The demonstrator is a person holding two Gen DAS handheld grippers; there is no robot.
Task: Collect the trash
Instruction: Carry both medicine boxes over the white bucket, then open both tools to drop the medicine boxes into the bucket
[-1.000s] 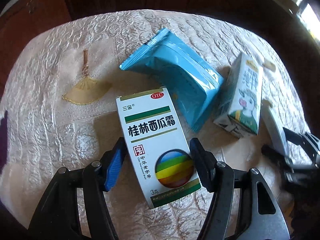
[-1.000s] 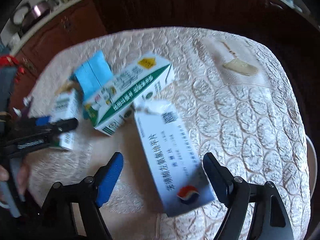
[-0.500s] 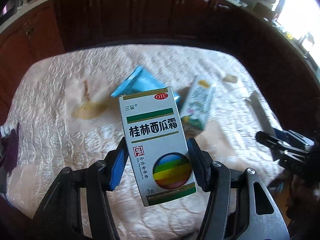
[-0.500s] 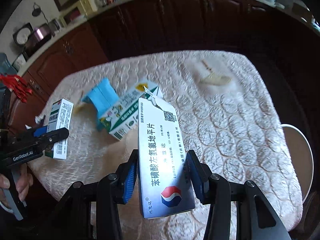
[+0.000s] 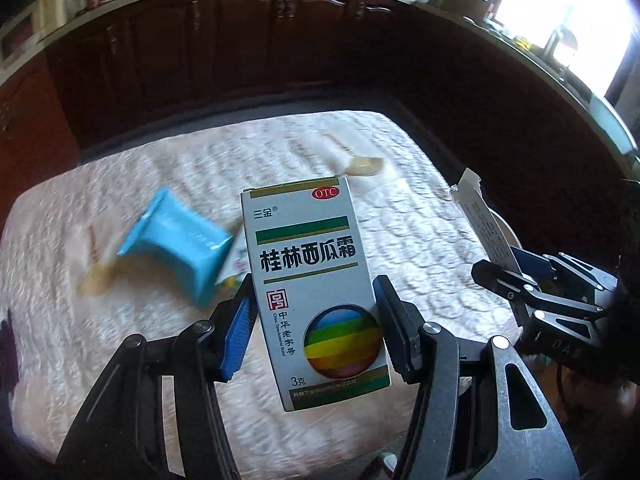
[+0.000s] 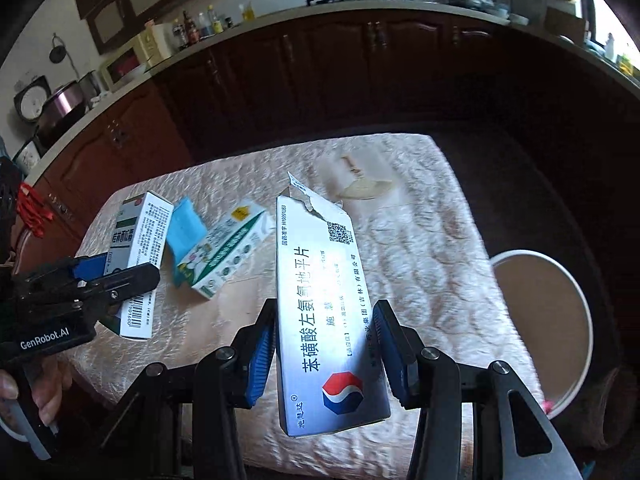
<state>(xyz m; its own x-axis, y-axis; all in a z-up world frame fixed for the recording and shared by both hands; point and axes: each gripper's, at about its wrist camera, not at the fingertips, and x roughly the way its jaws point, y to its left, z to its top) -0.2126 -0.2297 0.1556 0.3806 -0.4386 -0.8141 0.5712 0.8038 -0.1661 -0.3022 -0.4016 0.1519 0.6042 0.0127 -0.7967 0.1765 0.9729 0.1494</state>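
My left gripper (image 5: 314, 320) is shut on a white medicine box with a rainbow disc (image 5: 312, 264), held upright above the table. My right gripper (image 6: 324, 344) is shut on a white-and-blue medicine box with a torn top (image 6: 320, 288), also raised. Each wrist view shows the other gripper from the side: the right gripper (image 5: 516, 276) at the right edge, the left gripper (image 6: 116, 276) at the left with its box (image 6: 140, 248). A blue packet (image 5: 176, 248) and a green-and-white milk carton (image 6: 224, 252) lie on the cloth below.
The table wears a cream quilted cloth (image 6: 420, 240) with a yellowish fan motif (image 6: 366, 190). A round white-rimmed container (image 6: 532, 253) stands low beside the table's right side. Dark wooden cabinets (image 5: 280, 60) curve behind. A hand (image 6: 48, 396) grips the left tool's handle.
Both grippers closed on boxes that lay between their open jaws, then lifted them off the cloth. The table, packet and carton now look smaller and farther below.
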